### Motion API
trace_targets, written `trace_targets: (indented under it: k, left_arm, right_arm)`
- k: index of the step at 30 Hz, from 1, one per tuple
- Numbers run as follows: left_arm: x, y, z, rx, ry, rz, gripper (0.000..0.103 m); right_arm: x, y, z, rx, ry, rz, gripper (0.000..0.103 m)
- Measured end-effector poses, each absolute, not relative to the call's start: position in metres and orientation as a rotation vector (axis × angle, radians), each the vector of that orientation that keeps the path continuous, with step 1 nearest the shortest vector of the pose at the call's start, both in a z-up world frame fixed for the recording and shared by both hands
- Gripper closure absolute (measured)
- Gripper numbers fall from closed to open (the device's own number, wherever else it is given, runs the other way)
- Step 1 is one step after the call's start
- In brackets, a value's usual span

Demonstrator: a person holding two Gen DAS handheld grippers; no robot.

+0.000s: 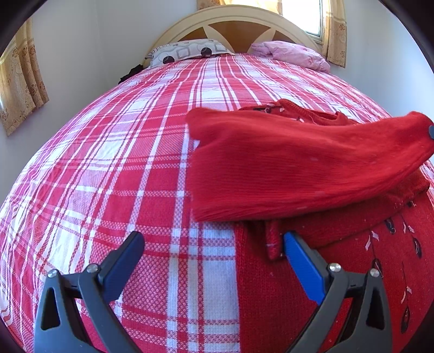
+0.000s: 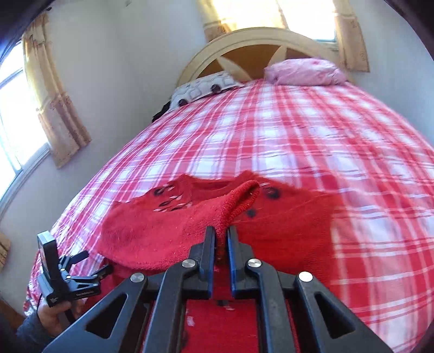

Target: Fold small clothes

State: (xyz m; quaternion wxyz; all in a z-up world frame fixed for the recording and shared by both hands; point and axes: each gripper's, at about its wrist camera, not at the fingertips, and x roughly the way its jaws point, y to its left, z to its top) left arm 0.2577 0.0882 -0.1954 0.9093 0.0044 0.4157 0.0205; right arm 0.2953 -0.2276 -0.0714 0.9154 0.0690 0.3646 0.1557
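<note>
Sweater (image 1: 298, 168) lies on the bed (image 1: 108, 163), soft, limp knit that will sag; your right gripper (image 2: 222, 236) is clamped on its sleeve cuff (image 2: 244, 195). Your left gripper (image 1: 214, 244) hangs with jaws apart at the hem; grip the edges, not the middle.

Bright daylight from blown-out windows (image 2: 274, 13), fisheye-bent edges – motion blur in the right view
</note>
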Motion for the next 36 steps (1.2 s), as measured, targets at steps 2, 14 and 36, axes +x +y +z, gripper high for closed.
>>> trace_targets:
  k: [2, 14, 36]
  left_arm:
    - [0.258, 0.089, -0.196, 0.002, 0.861, 0.042, 0.0]
    - [0.258, 0.089, -0.197, -0.006, 0.864, 0.042, 0.0]
    - [0.272, 0.09, -0.18, -0.065, 0.8, -0.092, 0.026]
  right_arm:
    - [0.296, -0.244, -0.073, 0.155, 0.755, 0.294, 0.095]
    - [0.277, -0.293, -0.105, 0.181, 0.793, 0.175, 0.095]
    - [0.32, -0.213, -0.038, -0.027, 0.838, 0.378, 0.041]
